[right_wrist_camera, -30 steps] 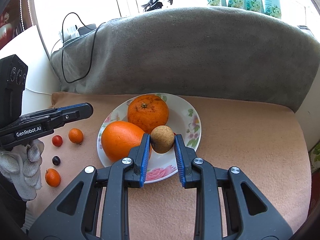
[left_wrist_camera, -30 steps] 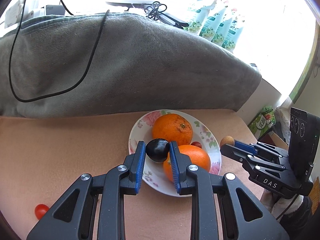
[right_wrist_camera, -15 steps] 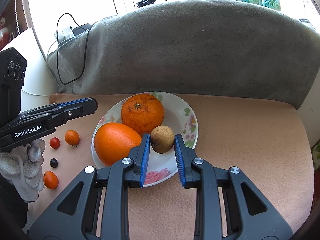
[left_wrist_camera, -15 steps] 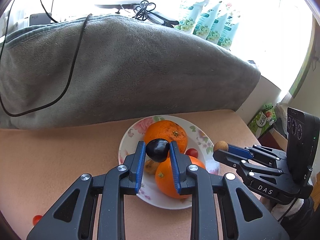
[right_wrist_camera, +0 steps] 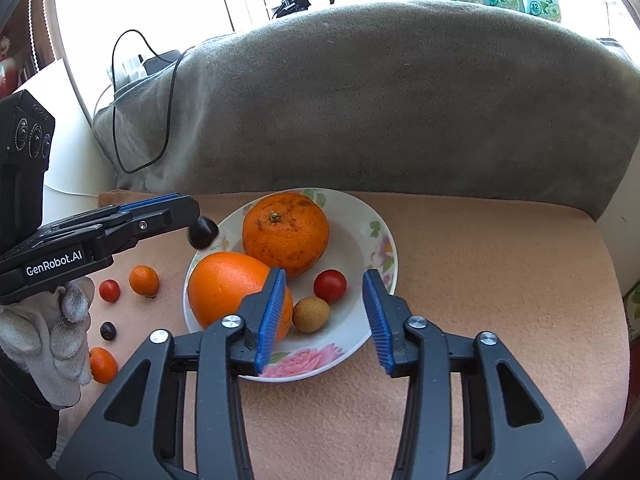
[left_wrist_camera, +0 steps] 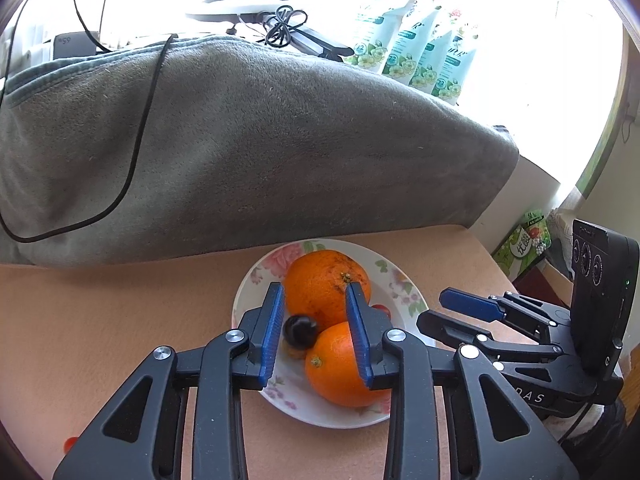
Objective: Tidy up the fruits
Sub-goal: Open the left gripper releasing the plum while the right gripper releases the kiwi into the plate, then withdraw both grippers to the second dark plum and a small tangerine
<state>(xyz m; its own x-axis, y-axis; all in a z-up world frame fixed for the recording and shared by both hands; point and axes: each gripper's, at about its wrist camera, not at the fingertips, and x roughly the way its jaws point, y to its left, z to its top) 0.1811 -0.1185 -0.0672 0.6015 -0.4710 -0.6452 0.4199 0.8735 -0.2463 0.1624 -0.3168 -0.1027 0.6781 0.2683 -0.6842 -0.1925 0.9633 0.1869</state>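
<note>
A white floral plate [right_wrist_camera: 382, 240] holds a speckled orange [right_wrist_camera: 285, 232], a smooth orange [right_wrist_camera: 230, 288], a cherry tomato [right_wrist_camera: 330, 286] and a small brown fruit [right_wrist_camera: 311, 314]. My right gripper [right_wrist_camera: 325, 276] hovers over the plate's near side, its jaws opening. The brown fruit lies on the plate between the pads, touched by neither. My left gripper [left_wrist_camera: 314, 290] is over the plate [left_wrist_camera: 256, 280] too, its jaws opening. A dark round fruit [left_wrist_camera: 300, 330] hangs low beside the left pad, clear of the right pad. From the right wrist it shows at the left gripper [right_wrist_camera: 192, 212] tip.
Loose on the tan table left of the plate: two small oranges [right_wrist_camera: 144, 280] [right_wrist_camera: 103, 364], a cherry tomato [right_wrist_camera: 109, 290] and a dark grape [right_wrist_camera: 108, 331]. A gloved hand [right_wrist_camera: 52, 340] holds the left gripper. A grey blanket [right_wrist_camera: 400, 112] with a black cable rises behind.
Both grippers have opened. The brown fruit left the right jaws and now lies on the plate. The dark fruit slipped down from between the left pads.
</note>
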